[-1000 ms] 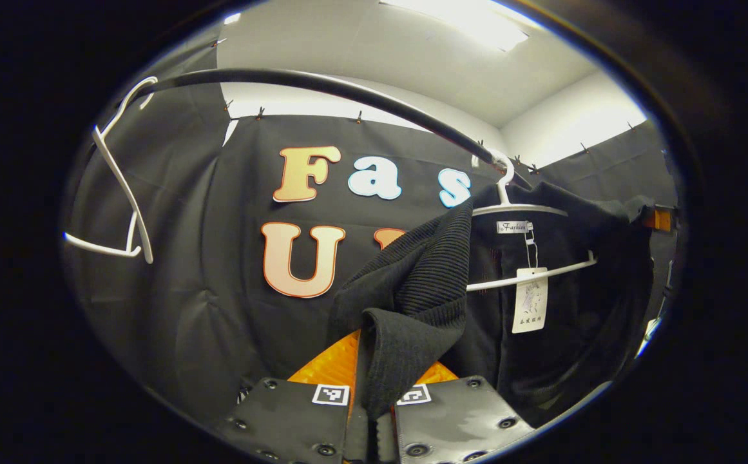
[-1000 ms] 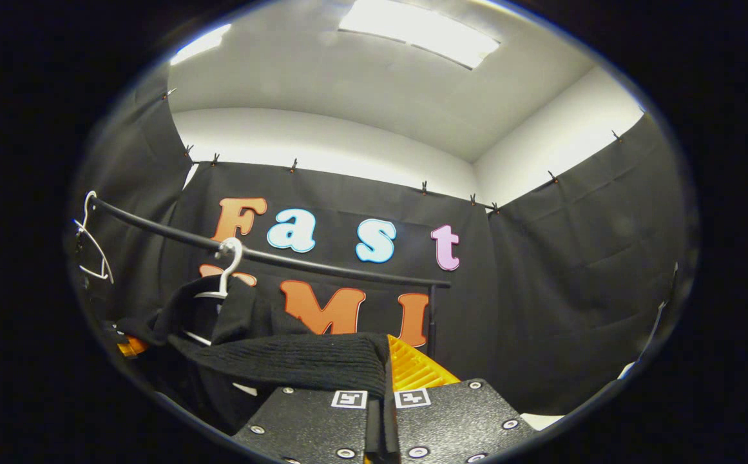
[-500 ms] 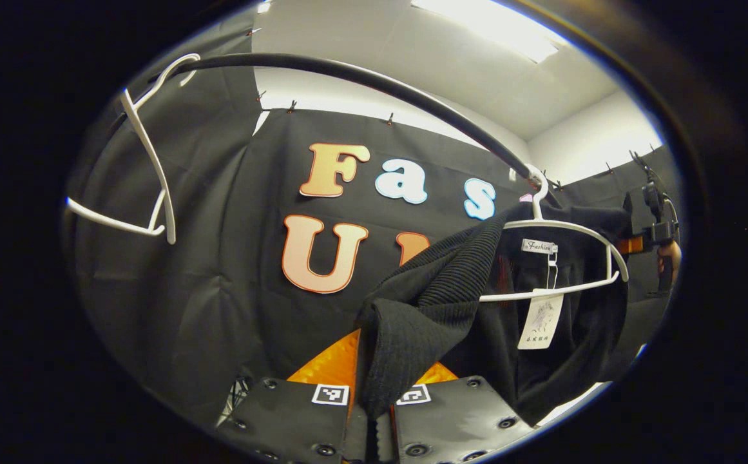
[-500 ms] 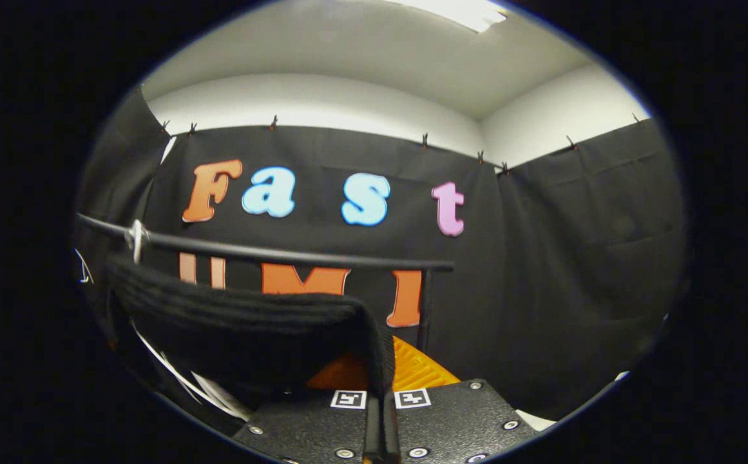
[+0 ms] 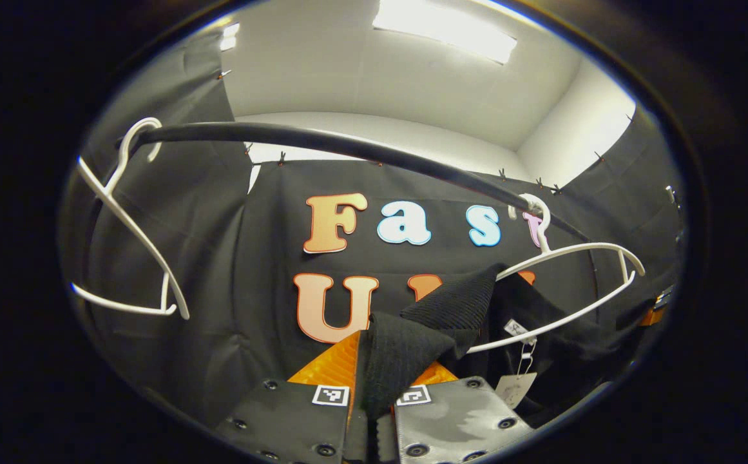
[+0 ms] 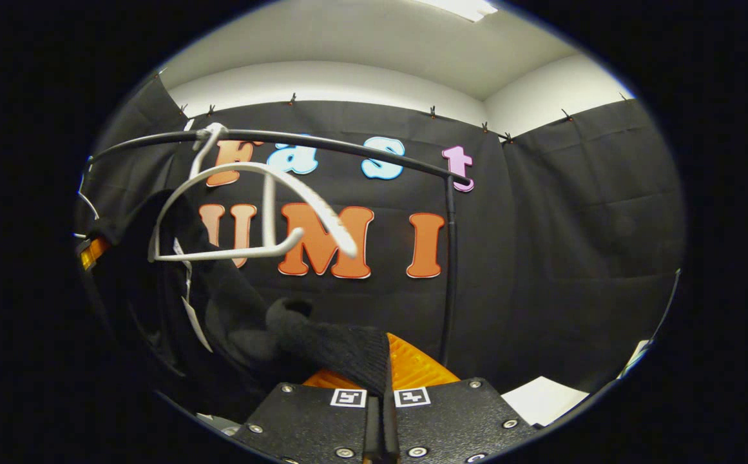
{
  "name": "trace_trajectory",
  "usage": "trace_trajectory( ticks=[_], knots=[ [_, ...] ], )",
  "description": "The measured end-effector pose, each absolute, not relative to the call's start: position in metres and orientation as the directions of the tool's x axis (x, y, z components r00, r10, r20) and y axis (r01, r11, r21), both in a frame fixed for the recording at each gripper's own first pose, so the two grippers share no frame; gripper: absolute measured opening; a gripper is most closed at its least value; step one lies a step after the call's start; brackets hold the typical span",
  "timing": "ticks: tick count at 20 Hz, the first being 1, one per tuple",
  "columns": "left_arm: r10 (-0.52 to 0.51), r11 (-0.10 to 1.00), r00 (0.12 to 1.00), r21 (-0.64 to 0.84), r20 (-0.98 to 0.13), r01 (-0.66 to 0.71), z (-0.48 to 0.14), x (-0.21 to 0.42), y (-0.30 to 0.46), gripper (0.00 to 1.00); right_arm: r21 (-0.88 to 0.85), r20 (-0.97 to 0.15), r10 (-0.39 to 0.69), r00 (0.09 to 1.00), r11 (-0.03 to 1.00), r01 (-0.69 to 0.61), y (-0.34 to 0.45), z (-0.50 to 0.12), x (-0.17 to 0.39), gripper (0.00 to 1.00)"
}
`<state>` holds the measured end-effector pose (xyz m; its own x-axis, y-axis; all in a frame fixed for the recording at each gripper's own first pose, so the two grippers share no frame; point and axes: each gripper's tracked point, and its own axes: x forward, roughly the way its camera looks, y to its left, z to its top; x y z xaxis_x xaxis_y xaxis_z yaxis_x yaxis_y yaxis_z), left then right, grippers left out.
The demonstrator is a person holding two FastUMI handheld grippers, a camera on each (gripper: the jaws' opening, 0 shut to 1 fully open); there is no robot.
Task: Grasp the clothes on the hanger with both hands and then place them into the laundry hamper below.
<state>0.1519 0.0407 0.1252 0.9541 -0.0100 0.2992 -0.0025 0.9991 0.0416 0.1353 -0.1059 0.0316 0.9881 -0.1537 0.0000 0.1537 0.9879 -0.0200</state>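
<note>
A black ribbed knit garment [image 5: 412, 348] is pinched in my left gripper [image 5: 374, 393], which is shut on its edge. The same black garment [image 6: 322, 345] is held at its other side by my right gripper [image 6: 380, 386], also shut on the knit. The garment hangs below its white hanger [image 5: 573, 270], which is bare and still hooked on the black rail [image 5: 348, 145]. In the right gripper view the white hanger [image 6: 251, 212] swings on the rail [image 6: 322, 140]. A paper tag [image 5: 514, 386] dangles from the cloth. The left gripper [image 6: 90, 251] shows far off at the left edge.
A second bare white hanger [image 5: 129, 245] hangs at the rail's left end. The rail's upright post [image 6: 449, 258] stands right of the garment. A white patch of floor [image 6: 541, 396] shows at the lower right. Black cloth walls close in all around.
The garment has come off the white hanger and dropped below it, both grippers lowering with it. The freed hanger tilts and swings on the rail.
</note>
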Motion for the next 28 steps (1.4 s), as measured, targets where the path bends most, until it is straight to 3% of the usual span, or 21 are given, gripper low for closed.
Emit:
trace_trajectory(
  ticks=[7, 12, 23, 28],
  knots=[
    [0.058, 0.998, 0.956, 0.016, 0.288, -0.065, 0.142, 0.206, 0.082, 0.14, -0.03, -0.017, -0.036, 0.999, 0.999, 0.035, -0.034, 0.014, 0.106, 0.02],
    [0.089, 0.996, 0.971, -0.023, 0.22, -0.086, 0.116, 0.227, 0.106, 0.14, -0.022, -0.041, 0.012, 0.999, 1.0, -0.012, -0.008, -0.003, 0.103, 0.01],
    [0.06, 0.998, 0.998, 0.028, 0.037, -0.061, 0.028, 0.171, 0.114, 0.14, -0.028, -0.102, 0.119, 0.988, 0.992, -0.123, 0.045, -0.032, 0.09, 0.02],
    [0.054, 0.998, 0.993, 0.02, -0.109, -0.052, -0.031, 0.144, 0.11, 0.14, -0.004, -0.179, 0.165, 0.97, 0.986, -0.168, 0.07, -0.068, 0.099, 0.02]
  ],
)
